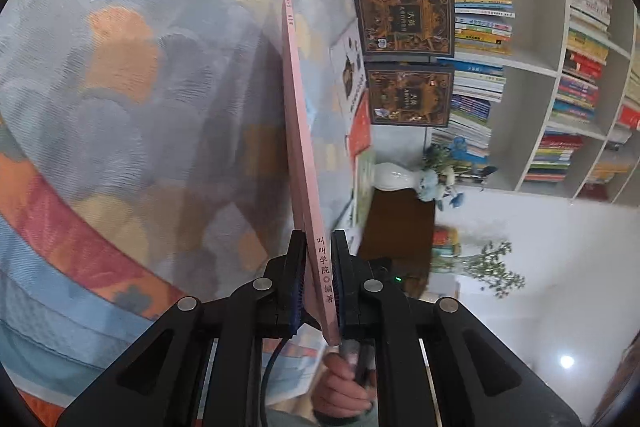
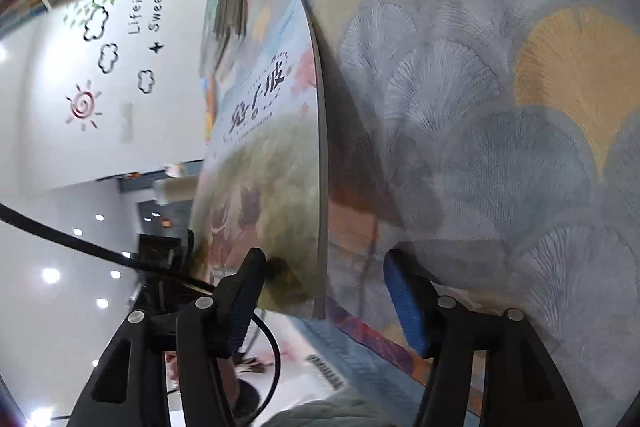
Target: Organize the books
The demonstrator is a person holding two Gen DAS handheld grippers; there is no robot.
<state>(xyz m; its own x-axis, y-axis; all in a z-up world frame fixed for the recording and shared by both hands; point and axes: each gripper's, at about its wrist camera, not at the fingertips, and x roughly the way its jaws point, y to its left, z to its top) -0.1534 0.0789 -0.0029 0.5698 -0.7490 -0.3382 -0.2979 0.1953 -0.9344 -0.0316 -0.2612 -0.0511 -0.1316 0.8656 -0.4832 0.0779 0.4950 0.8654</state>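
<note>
Pink-spined book (image 1: 303,163) is clamped in my left tongs (image 1: 319,279), right tongs (image 2: 324,287) released, loose books (image 1: 404,17) still littering the bench (image 1: 120,107).

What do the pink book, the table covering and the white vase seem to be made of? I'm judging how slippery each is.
Pink book: matte paper or card cover; flat, no glare.
Table covering: woven cloth, probably; fine thread texture in the fan pattern.
White vase: glazed ceramic, likely; smooth with a soft sheen.
</note>
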